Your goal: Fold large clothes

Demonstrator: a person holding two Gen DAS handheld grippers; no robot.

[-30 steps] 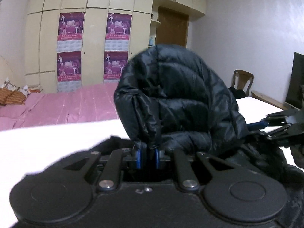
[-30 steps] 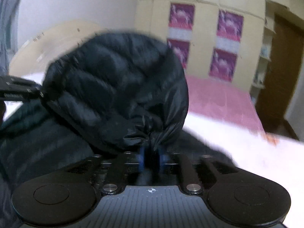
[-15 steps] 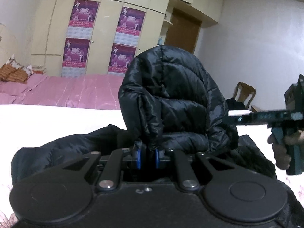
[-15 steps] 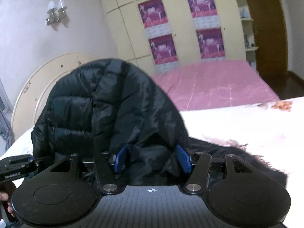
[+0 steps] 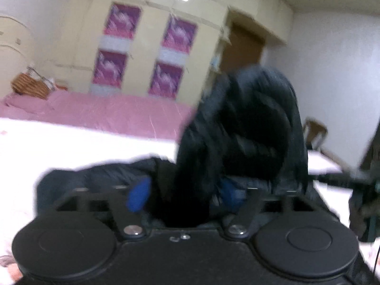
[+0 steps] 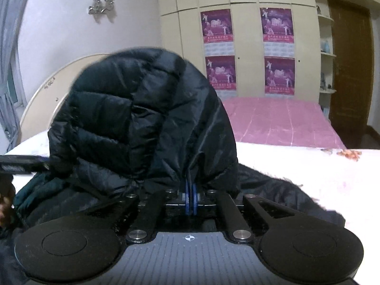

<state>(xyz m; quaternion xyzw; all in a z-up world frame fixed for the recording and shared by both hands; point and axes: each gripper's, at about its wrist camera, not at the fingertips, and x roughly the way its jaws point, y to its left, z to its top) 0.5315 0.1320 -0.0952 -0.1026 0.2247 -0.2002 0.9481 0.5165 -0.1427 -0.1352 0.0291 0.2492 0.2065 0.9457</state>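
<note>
Jacket, left wrist view: black quilted jacket (image 5: 242, 128), blurred; one bunched part stands upright in front of the camera, the rest lies flat on the white bed (image 5: 59, 142).
Left gripper: left gripper (image 5: 182, 193) with jaws apart; blue pads (image 5: 139, 193) stand on either side of a hanging fold of the jacket, not pressed on it.
Right gripper, same view: a dark shape at the right edge (image 5: 356, 180), too blurred to tell its jaws.
Background, left wrist view: pink bed (image 5: 106, 114) behind the white one; cream wardrobe (image 5: 147, 47) with purple posters (image 5: 123, 21); brown door (image 5: 244, 49); wooden chair (image 5: 315, 130) by the right wall.
Jacket, right wrist view: sharp here; a quilted part (image 6: 142, 116) rises as a dome above the fingers, and the body spreads over the white bed (image 6: 308, 173) to both sides.
Right gripper: right gripper (image 6: 191, 198) with jaws together, clamped on a gathered edge of the jacket.
Left gripper, same view: its dark tip (image 6: 21, 163) shows at the left edge, touching the jacket.
Background, right wrist view: rounded headboard (image 6: 47, 99), wall lamp (image 6: 102, 0), pink bed (image 6: 280, 121), posters (image 6: 277, 25) on the wardrobe, brown door (image 6: 349, 66).
</note>
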